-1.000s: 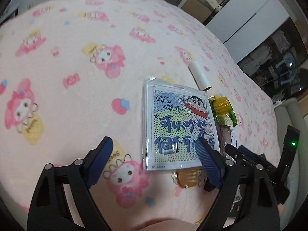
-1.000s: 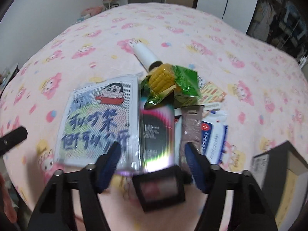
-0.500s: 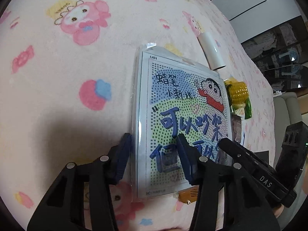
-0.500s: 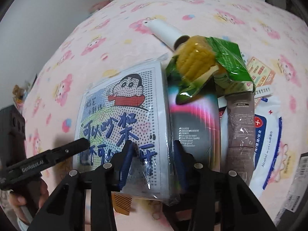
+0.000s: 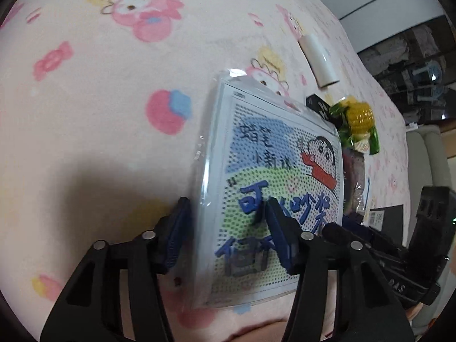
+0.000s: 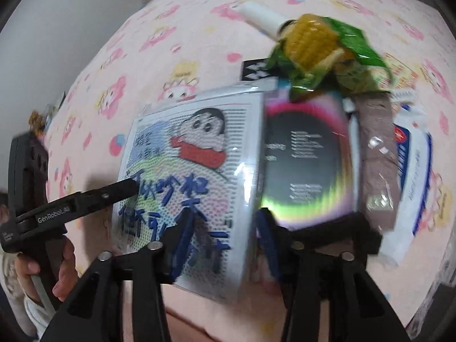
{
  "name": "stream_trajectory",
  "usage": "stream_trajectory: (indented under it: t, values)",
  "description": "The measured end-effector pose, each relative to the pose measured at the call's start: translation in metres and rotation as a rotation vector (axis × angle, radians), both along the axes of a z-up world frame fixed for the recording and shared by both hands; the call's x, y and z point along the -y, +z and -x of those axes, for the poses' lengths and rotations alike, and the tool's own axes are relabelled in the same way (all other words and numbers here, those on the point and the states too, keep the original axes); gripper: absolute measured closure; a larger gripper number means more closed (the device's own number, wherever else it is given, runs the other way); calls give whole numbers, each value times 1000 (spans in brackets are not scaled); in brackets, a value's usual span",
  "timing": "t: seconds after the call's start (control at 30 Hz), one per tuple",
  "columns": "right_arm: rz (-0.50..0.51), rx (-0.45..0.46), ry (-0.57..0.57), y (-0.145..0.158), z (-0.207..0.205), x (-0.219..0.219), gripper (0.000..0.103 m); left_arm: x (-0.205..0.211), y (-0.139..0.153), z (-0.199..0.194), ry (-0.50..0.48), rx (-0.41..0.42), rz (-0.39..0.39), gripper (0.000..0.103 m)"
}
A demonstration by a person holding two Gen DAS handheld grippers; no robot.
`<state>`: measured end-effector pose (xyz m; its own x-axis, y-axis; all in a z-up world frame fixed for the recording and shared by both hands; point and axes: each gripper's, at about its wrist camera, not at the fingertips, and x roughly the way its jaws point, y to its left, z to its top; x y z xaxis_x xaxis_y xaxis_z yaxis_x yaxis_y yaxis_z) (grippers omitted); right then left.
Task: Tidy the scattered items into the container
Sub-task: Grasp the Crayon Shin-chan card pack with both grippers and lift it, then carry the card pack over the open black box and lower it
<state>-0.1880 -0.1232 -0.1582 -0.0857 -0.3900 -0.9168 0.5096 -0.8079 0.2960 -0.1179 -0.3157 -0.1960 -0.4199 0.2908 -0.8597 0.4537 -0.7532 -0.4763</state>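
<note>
the cartoon bead-art pack [image 5: 273,193], a flat clear-wrapped sheet with a cartoon boy and blue characters, sits tilted above the pink cartoon-print bed cover [image 5: 99,114], its left edge raised. the left claw [image 5: 228,225] pinches that left edge: one blue finger lies under the wrap, the other presses on the printed face. the right claw [image 6: 225,236] grips the pack's near right corner, one blue finger over the print, the other down its right side; the right wrist view is blurred, so the exact contact is hard to read. in that view the left claw's black finger [image 6: 114,191] reaches onto the pack from the left, and a hand [image 6: 61,262] holds its handle.

just right of the pack lies a dark box with a rainbow sheen [image 6: 307,165], touching or slightly under the pack's right edge. a brown sachet [image 6: 376,165] lies beside the box, and a white packet with blue print and a red cross [image 6: 413,176] lies beyond that. a knitted corn cob [image 6: 310,40] rests on a green snack bag [image 6: 350,45] at the far end of the box. a white tube [image 5: 319,59] lies farther out on the bed cover, apart from the pack. a small black card with white pattern [image 6: 256,71] peeks out behind the pack's far edge. a black box with a barcode label [image 5: 387,222] sits at the right in the left wrist view.
</note>
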Motion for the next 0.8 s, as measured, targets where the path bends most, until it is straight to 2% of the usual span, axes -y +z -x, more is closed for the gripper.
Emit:
stream_trajectory:
  t: [0.03, 0.07, 0.17, 0.43, 0.53, 0.63, 0.8]
  values:
    - [-11, -6, 20, -1, -1, 5, 50, -4, 4, -1, -10, -7, 9, 43]
    - [-31, -23, 26, 0, -3, 9, 50, -8, 12, -4, -19, -20, 10, 43]
    - [-52, -76, 20, 11, -7, 10, 58, -19, 35, -15, -47, -59, 16, 47]
    - [60, -166, -36, 77, -31, -29, 60, -48, 96, -42, -122, -165, 30, 47]
    - [88, -203, -72, 100, -46, -65, 60, -64, 118, -52, -157, -205, 35, 47]
    - [116, -222, -123, 117, -60, -115, 60, -99, 139, -58, -219, -244, 35, 47]
    - [135, -259, -219, 140, -79, -190, 60, -167, 152, -44, -314, -274, 7, 47]
